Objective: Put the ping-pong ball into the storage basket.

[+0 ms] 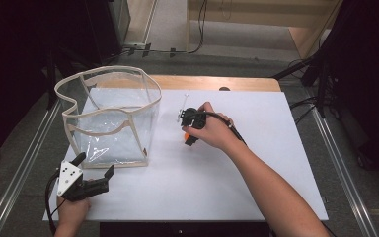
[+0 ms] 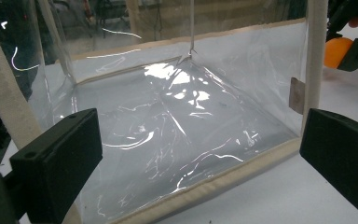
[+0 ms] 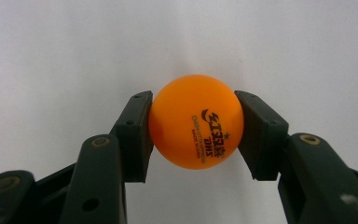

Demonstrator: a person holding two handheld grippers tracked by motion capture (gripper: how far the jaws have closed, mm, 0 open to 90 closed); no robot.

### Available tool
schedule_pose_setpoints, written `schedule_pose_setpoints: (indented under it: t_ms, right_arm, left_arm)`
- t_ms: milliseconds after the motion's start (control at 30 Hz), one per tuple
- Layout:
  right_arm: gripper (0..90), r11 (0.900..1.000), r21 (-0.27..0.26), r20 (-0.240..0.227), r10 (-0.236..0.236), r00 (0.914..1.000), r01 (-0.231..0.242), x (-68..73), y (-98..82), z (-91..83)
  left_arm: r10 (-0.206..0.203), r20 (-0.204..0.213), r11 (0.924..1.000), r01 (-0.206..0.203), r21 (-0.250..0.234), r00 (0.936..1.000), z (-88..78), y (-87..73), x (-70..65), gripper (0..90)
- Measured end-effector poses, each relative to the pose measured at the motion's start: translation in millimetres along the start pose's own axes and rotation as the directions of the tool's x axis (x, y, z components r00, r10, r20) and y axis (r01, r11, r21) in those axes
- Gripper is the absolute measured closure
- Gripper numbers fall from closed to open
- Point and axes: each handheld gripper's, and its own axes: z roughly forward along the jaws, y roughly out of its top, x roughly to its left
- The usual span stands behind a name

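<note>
Orange ball (image 3: 196, 121) sits squarely between the right gripper (image 3: 195, 135)'s two black pads (image 3: 137, 135), one pressing each side at the ball's widest part, so it is gripped across the middle, where a smooth round shell is least likely to squirt out. In the high view that same right gripper (image 1: 191, 129) rests low over the white sheet (image 1: 256, 163), near the table's middle, with a speck of orange at its tip. The ball looks to be on or just above the sheet; which, I cannot tell.

Over on the left, the bag (image 1: 109, 116) of clear plastic with cream trim stands upright with its mouth open to the ceiling, just beside the right gripper's spot. An open top like that invites a drop from above, and my read is the ball is headed there.

Now the left gripper (image 1: 93, 174): it waits at the bag's near corner, jaws spread wide, nothing between them. From its own camera the left gripper (image 2: 200, 154) frames the bag's lower seam (image 2: 223, 179) between its pads, apart from it, not touching. Placed so, it seems ready to pinch the trim and steady the floppy wall if the bag shifts.

Next call, as I judge it: lift the ball clear of the cream rim (image 1: 103, 74), then let go inside. The risk is a bounce off the plastic.
</note>
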Motion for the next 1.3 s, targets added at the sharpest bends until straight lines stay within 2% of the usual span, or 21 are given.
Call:
schedule_pose_setpoints:
  t_ms: [500,867,1067,1100,1300]
  right_arm:
    - [47.8,1.0,-0.001,-0.001,0.019,0.9998,-0.019,-0.4,1.7,-16.3]
    - [47.8,1.0,-0.006,-0.002,-0.003,1.0,0.003,-2.1,4.1,-28.9]
    - [47.8,1.0,0.011,-0.007,-0.008,0.9999,0.008,-1.7,5.9,-36.6]
    - [47.9,1.0,0.0,-0.005,-0.02,0.9998,0.02,-2.5,6.1,-37.4]
    - [47.9,1.0,0.002,-0.006,-0.01,0.9999,0.01,-1.7,8.1,-45.3]
  left_arm:
    - [0.001,-0.002,1.0,-0.001,0.001,1.0,0.1,0.0,-0.3,0.0]
    - [0.001,-0.001,1.0,-0.001,-0.001,1.0,0.2,0.0,-0.3,0.0]
    - [0.001,-0.001,1.0,-0.001,-0.001,1.0,0.2,0.0,-0.4,0.0]
    - [0.001,-0.001,1.0,-0.001,-0.001,1.0,0.2,0.0,-0.4,0.0]
    - [0.002,-0.002,1.0,-0.002,-0.001,1.0,0.3,0.0,-0.4,0.0]
